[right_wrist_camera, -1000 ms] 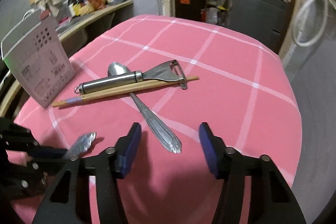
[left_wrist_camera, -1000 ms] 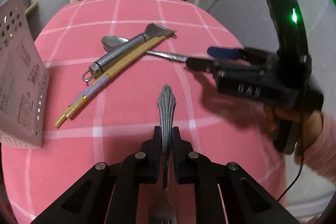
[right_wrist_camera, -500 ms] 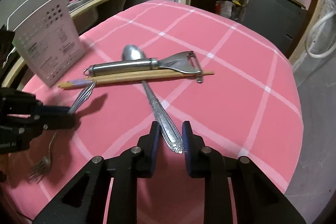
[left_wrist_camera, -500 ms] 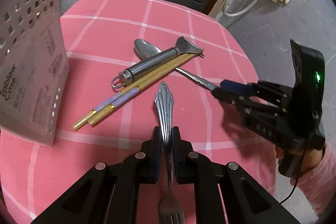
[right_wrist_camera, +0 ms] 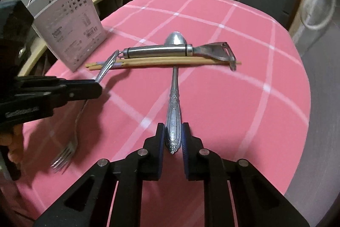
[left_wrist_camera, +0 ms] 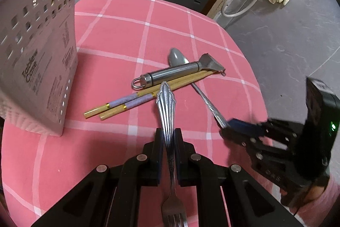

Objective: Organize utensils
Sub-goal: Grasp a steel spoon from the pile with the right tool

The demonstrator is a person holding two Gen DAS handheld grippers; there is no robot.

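The round table [right_wrist_camera: 244, 103], under a pink cloth with a white grid, has bare cloth along its near and right edges, and grey floor lies beyond the right rim. At the left edge stands a white plastic caddy [left_wrist_camera: 40, 61], perforated with square holes and labelled on its side; its inside cannot be seen. Toward the middle lies a crossed pile: a steel peeler [right_wrist_camera: 161, 51] with a round tubular handle and hanging loop, just beside a pair of wooden chopsticks [right_wrist_camera: 165, 62] with lilac and gold ends, both lying over a spoon [right_wrist_camera: 174, 99] whose bowl shows beyond them. The right gripper [right_wrist_camera: 173, 139] has just been closing, and its blue pads now press the spoon's embossed handle end near the table's near edge. The left gripper [left_wrist_camera: 169, 142] is clamped on the neck of a fluted-handled fork [left_wrist_camera: 167, 112], held off the cloth with its tines toward the camera.
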